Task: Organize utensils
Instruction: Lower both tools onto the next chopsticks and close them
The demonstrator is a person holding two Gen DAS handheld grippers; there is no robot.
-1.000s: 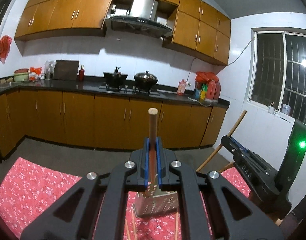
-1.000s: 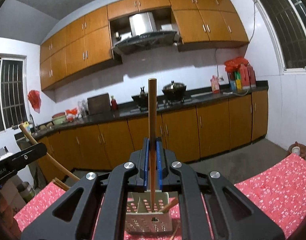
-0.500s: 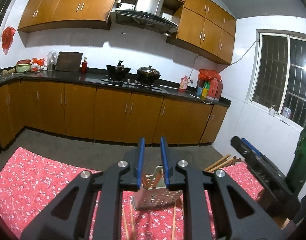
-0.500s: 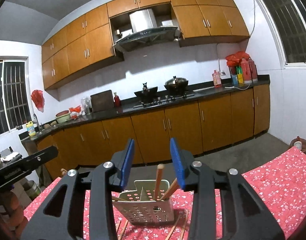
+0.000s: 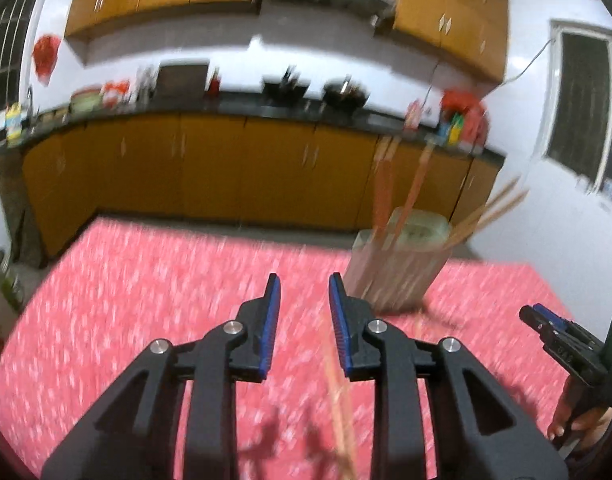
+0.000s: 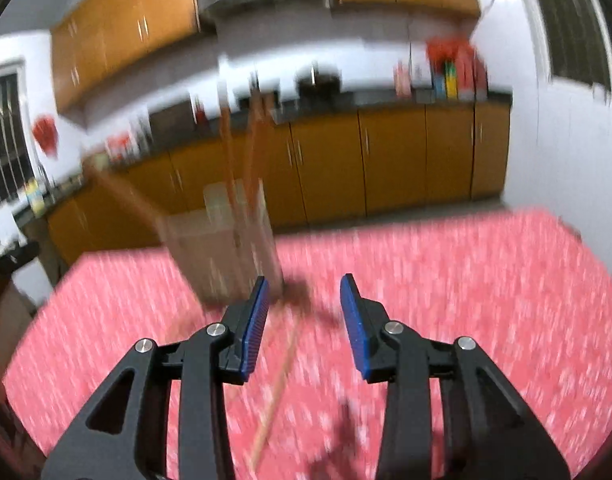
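Both views are motion-blurred. A pale perforated utensil holder (image 5: pixel 398 264) stands on the red floral tablecloth (image 5: pixel 145 300) with several wooden chopsticks (image 5: pixel 414 196) sticking up from it. My left gripper (image 5: pixel 303 286) is open and empty, left of the holder; loose chopsticks (image 5: pixel 338 392) lie on the cloth beneath it. In the right wrist view the holder (image 6: pixel 225 252) is ahead and left of my open, empty right gripper (image 6: pixel 305 286), with one loose chopstick (image 6: pixel 275 392) lying on the cloth (image 6: pixel 466 300). The right gripper also shows in the left wrist view (image 5: pixel 562 340).
Brown kitchen cabinets (image 5: pixel 225 168) and a dark counter with pots and bottles run along the far wall. The table edge is just behind the holder. A window (image 5: pixel 586 112) is at the right.
Both grippers were shut on chopsticks held upright over the holder, then opened and released them into it. Both have since pulled back and tilted down toward the cloth.
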